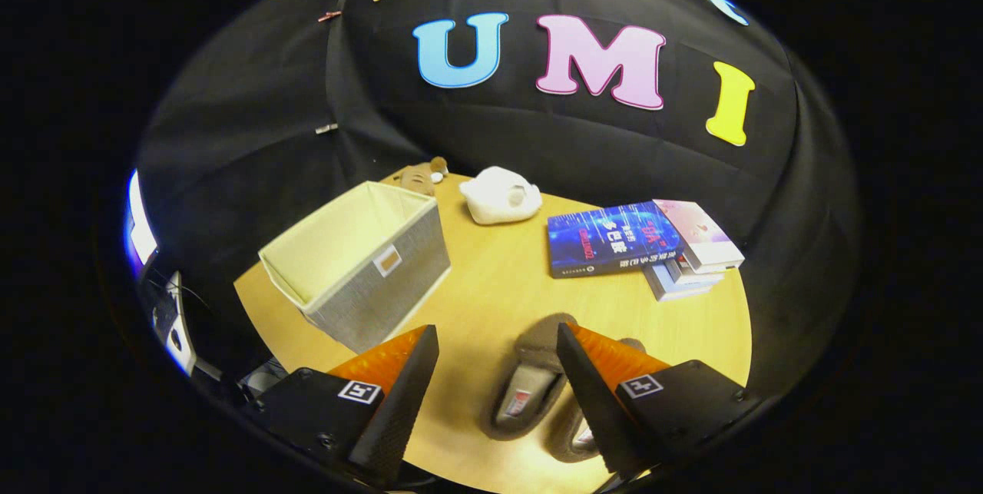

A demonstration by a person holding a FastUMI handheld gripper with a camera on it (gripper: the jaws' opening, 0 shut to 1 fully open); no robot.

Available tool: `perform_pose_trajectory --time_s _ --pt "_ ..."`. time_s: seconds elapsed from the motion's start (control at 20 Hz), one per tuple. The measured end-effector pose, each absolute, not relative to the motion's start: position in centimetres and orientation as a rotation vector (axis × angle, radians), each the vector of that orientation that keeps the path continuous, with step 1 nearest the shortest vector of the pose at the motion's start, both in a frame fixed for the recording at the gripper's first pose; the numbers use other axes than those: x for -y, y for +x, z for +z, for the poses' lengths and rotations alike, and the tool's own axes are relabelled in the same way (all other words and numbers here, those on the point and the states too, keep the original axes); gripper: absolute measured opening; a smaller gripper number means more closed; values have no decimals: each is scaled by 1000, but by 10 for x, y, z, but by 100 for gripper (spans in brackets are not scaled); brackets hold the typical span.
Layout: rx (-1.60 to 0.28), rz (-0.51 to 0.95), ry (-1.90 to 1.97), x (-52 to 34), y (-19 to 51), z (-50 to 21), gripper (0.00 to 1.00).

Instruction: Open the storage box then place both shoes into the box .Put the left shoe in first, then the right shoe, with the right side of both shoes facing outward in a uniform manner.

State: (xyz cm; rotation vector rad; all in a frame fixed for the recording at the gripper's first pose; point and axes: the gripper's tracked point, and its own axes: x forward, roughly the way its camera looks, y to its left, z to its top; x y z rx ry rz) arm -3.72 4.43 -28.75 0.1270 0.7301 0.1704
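Soft grey slippers (pixel 530 394) sit under the gripper (pixel 498 340), jaws apart; they'd squash easily, so pinching the heel rim looks best.

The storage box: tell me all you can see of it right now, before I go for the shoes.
The storage box is a square fabric bin, grey woven cloth outside, pale cream lining inside, with a small tag on one outer wall. It stands upright on the wooden table, top open, no lid on it, and nothing shows inside. It sits ahead of the tongs, beyond their left finger, apart from them. The tongs are open, over the slippers. A small brown toy lies behind the box.
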Motion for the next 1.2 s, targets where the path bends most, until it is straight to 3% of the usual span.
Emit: perform_pose_trajectory --time_s 0.2,0.6,1.15,1.2 --pt "-827 121 83 -26 -44 -349 92" --pt "-936 71 69 -10 -21 -427 70" --pt "-983 47 85 -11 -31 -451 70" --pt "-980 29 88 -7 -26 -450 65"
